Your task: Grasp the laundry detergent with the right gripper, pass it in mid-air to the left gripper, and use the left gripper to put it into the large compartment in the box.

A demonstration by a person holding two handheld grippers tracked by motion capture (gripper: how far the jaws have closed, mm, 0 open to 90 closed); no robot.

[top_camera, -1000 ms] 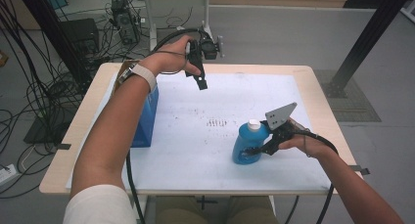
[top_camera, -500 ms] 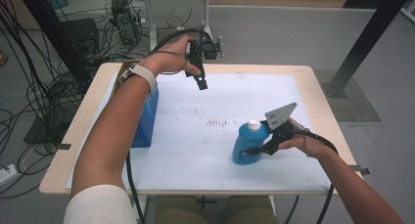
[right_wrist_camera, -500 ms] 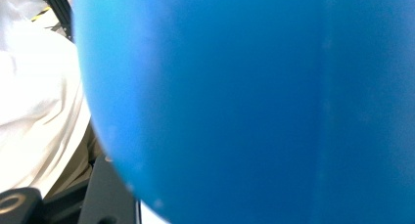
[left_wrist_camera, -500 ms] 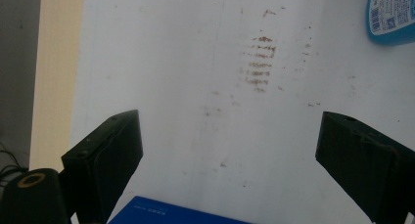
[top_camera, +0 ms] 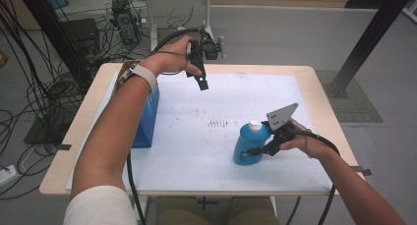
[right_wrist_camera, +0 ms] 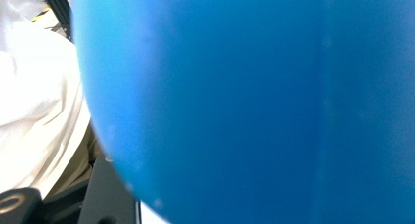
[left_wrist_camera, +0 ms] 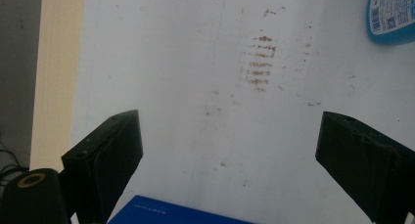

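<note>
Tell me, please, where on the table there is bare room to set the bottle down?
The widest free patch is the middle of the white mat, between the blue box at the left and the bottle at the right. The far right of the mat, beyond the right gripper, is bare too. It is tight at the left edge, around the box and forearm.

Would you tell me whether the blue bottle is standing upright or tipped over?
Upright: the blue bottle stands on the table, white cap on top, with the right tongs gripping it.
</note>
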